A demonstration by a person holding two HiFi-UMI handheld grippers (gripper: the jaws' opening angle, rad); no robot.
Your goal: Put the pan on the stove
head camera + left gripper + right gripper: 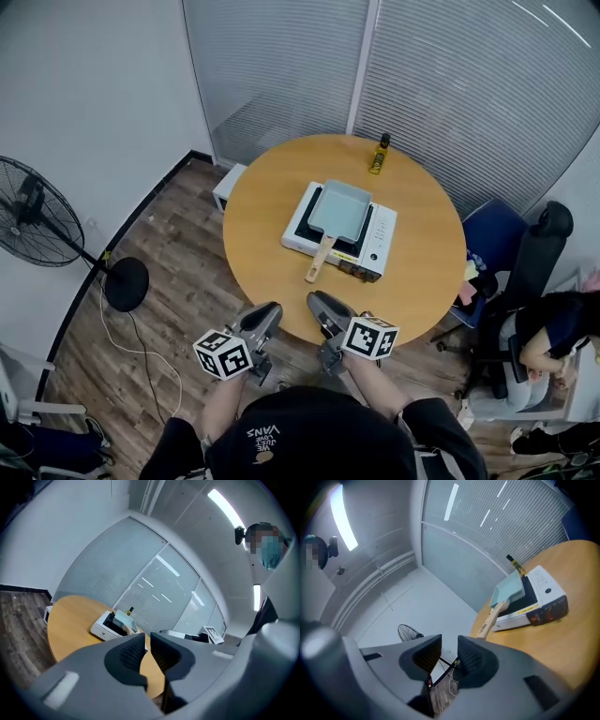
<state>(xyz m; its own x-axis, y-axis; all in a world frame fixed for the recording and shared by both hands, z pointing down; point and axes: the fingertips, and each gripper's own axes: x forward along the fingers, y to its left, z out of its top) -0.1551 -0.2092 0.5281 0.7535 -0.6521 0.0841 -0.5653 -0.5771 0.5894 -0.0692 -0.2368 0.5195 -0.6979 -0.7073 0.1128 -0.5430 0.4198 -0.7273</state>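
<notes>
Table (258, 220): round top with a smooth, light wood finish, at the centre of the head view, on a floor of dark wood planks.
Stove (379, 246): flat white rectangular single-burner unit with a dark cooking plate. It sits near the middle of the table, set at a slant to the frame.
Pan (341, 206): shallow, rectangular and pale grey-blue. It rests on the stove's dark plate, towards the unit's upper-left part.
Pan handle (320, 260): straight, pale wood. It juts past the stove's lower edge and out over the tabletop, pointing down-frame.
Bottle (379, 155): small, with yellowish contents and a dark cap, upright near the table's upper rim, well apart from the stove.
Fan (30, 211): round black wire cage on a pole with a disc base, at the left edge of the frame.
Left gripper (146, 641): dark grey moulded jaws with ribbed pads, drawn almost together. Only a thin slit shows between them, nothing lies in it, and they touch nothing.
Right gripper (449, 645): the same build, with the jaws a moderate gap apart. It is empty and touches nothing.
Marker cubes (223, 353): white, with black square patterns, one on the back of each gripper.
Pose: both grippers are held side by side low in the head view, at the table's lower rim. Their jaws point up-frame towards the stove, well apart from the pan.
Forearms: bare, entering from the bottom centre of the frame, one behind each cube.
</notes>
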